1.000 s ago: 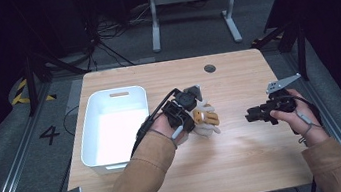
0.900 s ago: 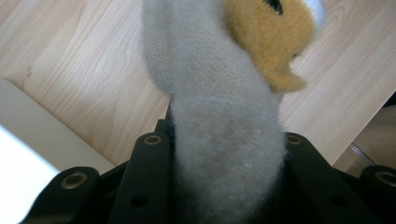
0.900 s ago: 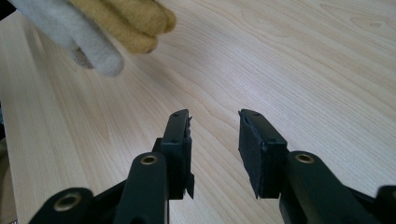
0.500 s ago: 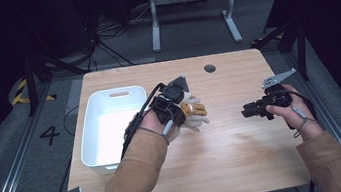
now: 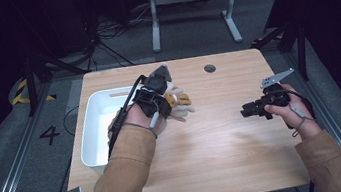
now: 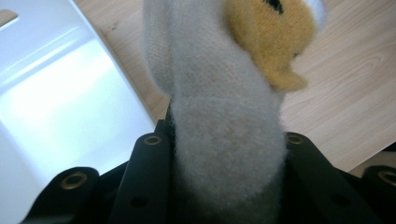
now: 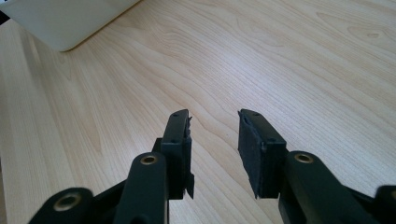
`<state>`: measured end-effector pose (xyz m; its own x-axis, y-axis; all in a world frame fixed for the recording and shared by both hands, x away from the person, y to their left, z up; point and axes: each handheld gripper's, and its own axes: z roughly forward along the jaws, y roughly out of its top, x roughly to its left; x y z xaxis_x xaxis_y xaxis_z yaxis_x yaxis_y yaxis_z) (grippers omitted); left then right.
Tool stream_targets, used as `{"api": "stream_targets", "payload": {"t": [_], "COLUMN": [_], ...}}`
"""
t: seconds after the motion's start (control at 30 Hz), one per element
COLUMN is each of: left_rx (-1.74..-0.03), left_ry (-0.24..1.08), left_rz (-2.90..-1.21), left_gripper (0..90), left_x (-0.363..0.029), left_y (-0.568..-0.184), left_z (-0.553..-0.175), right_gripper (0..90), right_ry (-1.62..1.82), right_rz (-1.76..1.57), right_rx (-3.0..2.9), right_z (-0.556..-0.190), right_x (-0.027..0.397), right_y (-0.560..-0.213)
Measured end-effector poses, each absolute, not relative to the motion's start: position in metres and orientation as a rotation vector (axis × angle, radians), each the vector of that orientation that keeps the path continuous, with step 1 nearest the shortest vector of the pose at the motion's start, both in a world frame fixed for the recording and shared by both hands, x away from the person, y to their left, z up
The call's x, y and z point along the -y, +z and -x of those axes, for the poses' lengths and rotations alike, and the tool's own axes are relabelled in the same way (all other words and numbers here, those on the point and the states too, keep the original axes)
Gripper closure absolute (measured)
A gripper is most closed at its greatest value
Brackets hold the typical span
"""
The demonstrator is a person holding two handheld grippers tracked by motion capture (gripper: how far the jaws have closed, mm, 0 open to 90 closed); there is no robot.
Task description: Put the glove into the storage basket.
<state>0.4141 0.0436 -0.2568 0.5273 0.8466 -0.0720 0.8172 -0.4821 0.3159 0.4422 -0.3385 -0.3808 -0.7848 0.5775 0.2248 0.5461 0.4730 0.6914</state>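
Bin (image 5: 94,137), white, sits on the left part of the table (image 5: 219,170), its long side along the table edge. Just beside its right wall the left gripper (image 5: 161,97) is clenched on a toy (image 5: 179,102) (soft, grey-white with an orange patch). In the left gripper view the jaws press the toy (image 6: 229,140) from both sides, and the bin (image 6: 60,107) lies under it to the left, wood to the right. The toy seems lifted, but I cannot tell if it touches the table. Well apart, on the right side, the right gripper (image 5: 247,111) points left over bare wood. Its jaws stand released with a gap between them, nothing inside (image 7: 215,149); one bin corner (image 7: 65,23) shows far ahead.
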Motion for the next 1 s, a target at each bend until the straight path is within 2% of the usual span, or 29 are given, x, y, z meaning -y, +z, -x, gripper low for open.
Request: {"api": "stream_targets", "payload": {"t": [0.57, 1.0], "left_rx": [-1.557, -1.662], "left_ry": [0.102, 0.153], "left_rz": [-2.32, -2.209], "left_gripper": [69.0, 69.2], "left_x": [-0.081, -0.111], "left_y": [-0.248, -0.234], "left_z": [-0.438, -0.443], "right_gripper": [64.8, 65.2], "right_ry": [1.205, 1.208], "right_rz": [-1.064, -1.092], "right_rx": [-2.646, -2.628], "right_z": [-0.433, -0.426], "right_x": [0.349, 0.359], "right_y": [-0.385, -0.384]}}
